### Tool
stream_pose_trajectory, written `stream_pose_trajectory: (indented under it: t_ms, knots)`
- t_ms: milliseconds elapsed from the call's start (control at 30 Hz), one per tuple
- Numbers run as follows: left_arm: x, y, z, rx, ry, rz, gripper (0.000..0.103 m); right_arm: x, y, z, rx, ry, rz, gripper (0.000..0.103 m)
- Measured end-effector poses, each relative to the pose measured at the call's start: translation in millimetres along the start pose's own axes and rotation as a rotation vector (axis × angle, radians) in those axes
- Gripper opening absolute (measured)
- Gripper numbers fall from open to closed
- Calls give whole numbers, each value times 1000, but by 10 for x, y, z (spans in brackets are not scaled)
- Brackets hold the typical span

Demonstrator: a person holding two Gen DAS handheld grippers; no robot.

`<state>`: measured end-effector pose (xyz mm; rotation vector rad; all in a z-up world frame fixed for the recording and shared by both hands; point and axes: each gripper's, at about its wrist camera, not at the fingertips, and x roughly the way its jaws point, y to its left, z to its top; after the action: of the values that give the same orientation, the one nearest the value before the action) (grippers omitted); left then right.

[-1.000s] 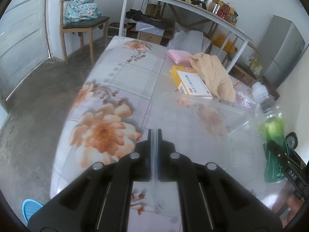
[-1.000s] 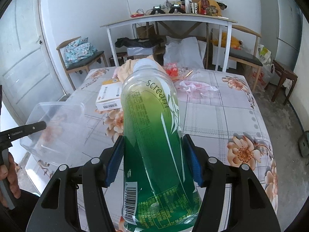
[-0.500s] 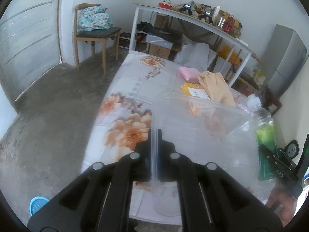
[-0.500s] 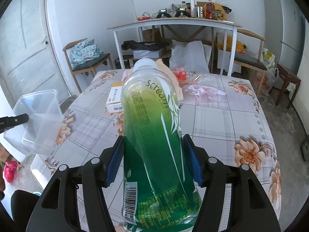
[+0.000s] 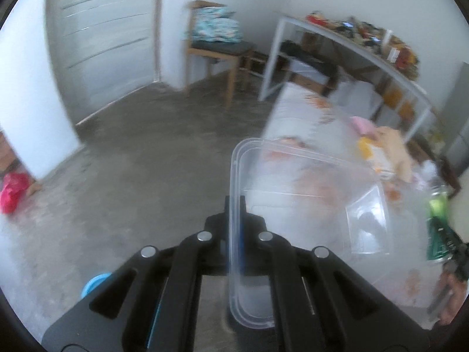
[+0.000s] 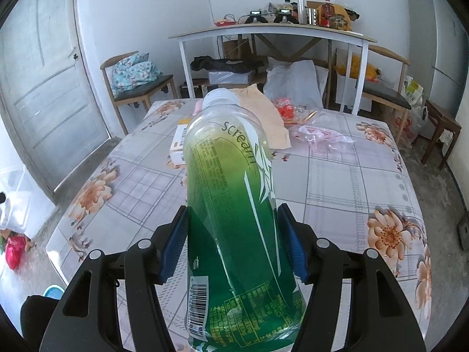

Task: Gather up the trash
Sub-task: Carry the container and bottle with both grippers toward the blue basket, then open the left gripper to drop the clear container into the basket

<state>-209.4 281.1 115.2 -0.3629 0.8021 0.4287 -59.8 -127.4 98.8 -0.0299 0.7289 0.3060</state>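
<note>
My left gripper (image 5: pixel 234 205) is shut on the rim of a clear plastic container (image 5: pixel 310 205), held out over the concrete floor beside the table. The same clear plastic container (image 6: pixel 13 193) shows at the far left edge of the right wrist view. My right gripper (image 6: pixel 233 228) is shut on a green plastic bottle (image 6: pixel 234 205) with a white cap, its blue pads pressing both sides, above the flowered table (image 6: pixel 351 182). That green plastic bottle (image 5: pixel 436 214) also appears at the right edge of the left wrist view.
On the table lie a yellow-white box (image 6: pixel 177 143), a beige cloth (image 6: pixel 263 114), crumpled clear plastic (image 6: pixel 325 138) and red wrappers (image 6: pixel 285 111). A red bag (image 5: pixel 11 190) and a blue dish (image 5: pixel 93 283) sit on the floor. A wooden chair (image 5: pixel 217 50) and a cluttered white desk (image 6: pixel 272 29) stand behind.
My left gripper has swung left off the table with the container, so the floor and door now fill its view. The right gripper and bottle have stayed put.
</note>
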Motion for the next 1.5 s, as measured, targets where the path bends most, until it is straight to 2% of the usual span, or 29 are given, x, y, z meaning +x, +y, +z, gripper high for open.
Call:
stream_pose_trajectory:
  t_ms: [200, 433, 533, 667, 800, 967, 1000, 1067, 1100, 1133, 1267, 1500]
  knots:
    - [-123, 860, -369, -89, 42, 141, 2, -203, 355, 63, -91, -46, 54, 60]
    - [-58, 1755, -1030, -205, 148, 258, 2, -391, 1122, 45, -203, -62, 183, 60]
    - [128, 2120, -1383, -255, 219, 313, 2, -486, 1512, -13, -255, -61, 245, 60]
    - [517, 2584, -1919, -297, 326, 400, 2, -594, 2222, -205, -362, -34, 361, 60]
    - [816, 2889, -2266, -301, 393, 462, 2, -694, 2909, -513, -442, 14, 484, 60]
    - [1197, 3144, -2597, -338, 478, 494, 3, -786, 3543, -928, -490, 80, 589, 60]
    - [1248, 3185, -2652, -348, 482, 491, 6, -797, 3648, -1015, -500, 97, 608, 60]
    - [1329, 3237, -2734, -355, 474, 484, 27, -806, 3838, -1154, -519, 129, 640, 60]
    - [1350, 3226, -2764, -352, 471, 478, 52, -818, 3922, -1211, -529, 143, 650, 60]
    - [1380, 3242, -2788, -336, 473, 475, 60, -827, 4018, -1291, -542, 159, 662, 60]
    - [1292, 3311, -2821, -350, 459, 468, 60, -815, 4249, -1455, -593, 198, 672, 60]
    - [735, 3712, -2749, -496, 303, 497, 61, -546, 4728, -1912, -721, 334, 689, 60]
